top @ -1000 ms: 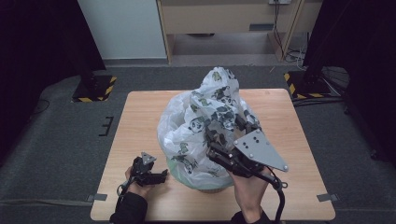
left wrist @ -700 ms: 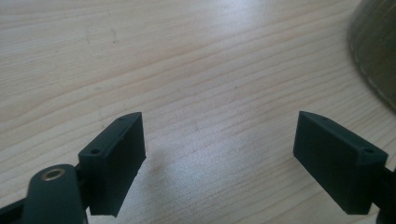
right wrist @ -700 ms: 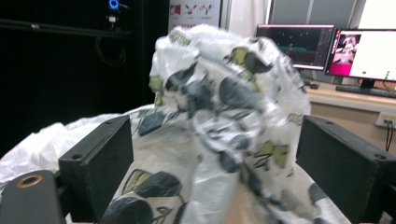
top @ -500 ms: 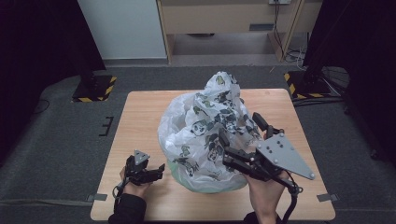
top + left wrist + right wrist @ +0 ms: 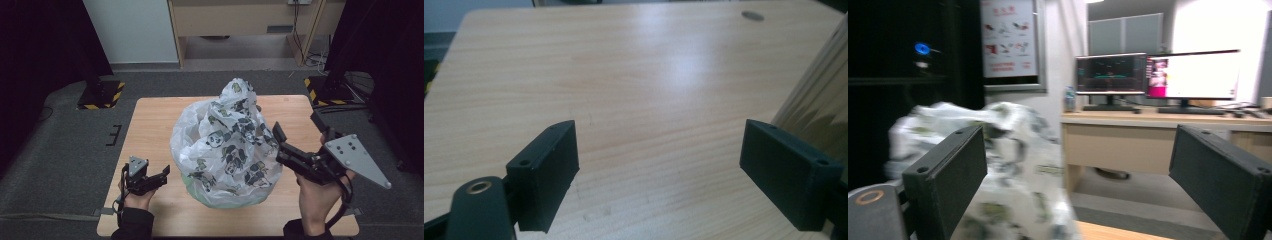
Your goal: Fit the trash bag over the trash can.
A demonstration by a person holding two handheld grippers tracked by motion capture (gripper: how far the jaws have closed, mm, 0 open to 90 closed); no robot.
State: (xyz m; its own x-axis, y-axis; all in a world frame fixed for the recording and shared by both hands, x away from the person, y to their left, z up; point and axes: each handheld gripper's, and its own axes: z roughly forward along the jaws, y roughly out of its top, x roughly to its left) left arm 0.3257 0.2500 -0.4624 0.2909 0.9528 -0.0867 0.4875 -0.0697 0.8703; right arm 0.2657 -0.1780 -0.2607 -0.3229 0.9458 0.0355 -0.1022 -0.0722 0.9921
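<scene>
A crumpled white plastic bag (image 5: 225,145) printed with pandas stands puffed up in the middle of the wooden table (image 5: 155,120). My right gripper (image 5: 278,145) hovers just right of the bag, pointing at it. Its jaws have just been opening and nothing is between them. In the right gripper view the bag (image 5: 1018,165) lies behind the left jaw of that gripper (image 5: 1080,150). My left gripper (image 5: 162,176) sits low at the front left, a short way from the bag. It is open over bare wood in the left gripper view (image 5: 659,150).
Black stand bases with yellow stripes sit on the floor at the far left (image 5: 100,95) and far right (image 5: 325,92) of the table. A wooden cabinet (image 5: 240,20) stands beyond. The right gripper view shows a desk with monitors (image 5: 1158,75).
My right gripper has drawn back to the right, off the bag's side, with its jaws wider apart. The left gripper has lifted a little. The bag has settled slightly.
</scene>
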